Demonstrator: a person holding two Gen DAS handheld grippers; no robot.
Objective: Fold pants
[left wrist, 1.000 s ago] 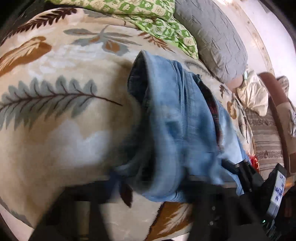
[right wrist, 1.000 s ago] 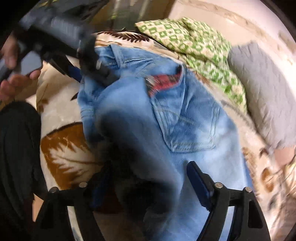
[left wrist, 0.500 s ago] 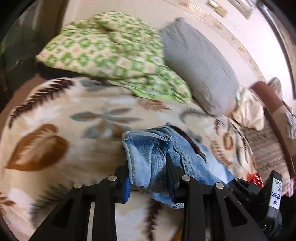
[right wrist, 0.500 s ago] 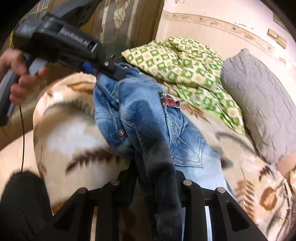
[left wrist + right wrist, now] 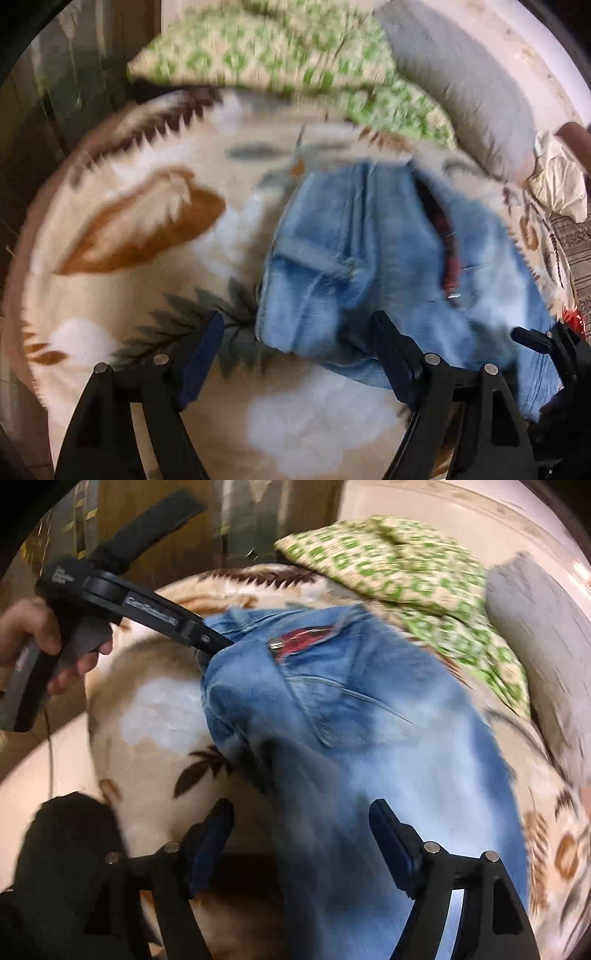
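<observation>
Left wrist view: light-blue denim pants [image 5: 376, 258] lying bunched on a fleecy cream bedspread printed with brown and grey leaves [image 5: 147, 229], waistband end nearest the camera, red lining showing at the fly. Left tongs [image 5: 295, 354] spread wide, having just opened, nothing pinched; folded denim edge just beyond the gap, clear of both pads. Green-and-cream patterned quilt [image 5: 280, 62] and grey pillow [image 5: 465, 85] well behind.

Right wrist view: same pants [image 5: 351, 716] running from the far edge of the bed down toward the camera, back pocket up. Right tongs [image 5: 299, 845] also just opened and spread, denim lying between the pads but not gripped. Left tongs [image 5: 212, 648], held in a hand [image 5: 33, 635], at the far waistband corner, seemingly touching cloth; motion blur hides exact contact.

Judged handling: soft yet fairly heavy, thick at seams, unlikely to slip on fleece; best taken at waistband corners or hem, through all layers
</observation>
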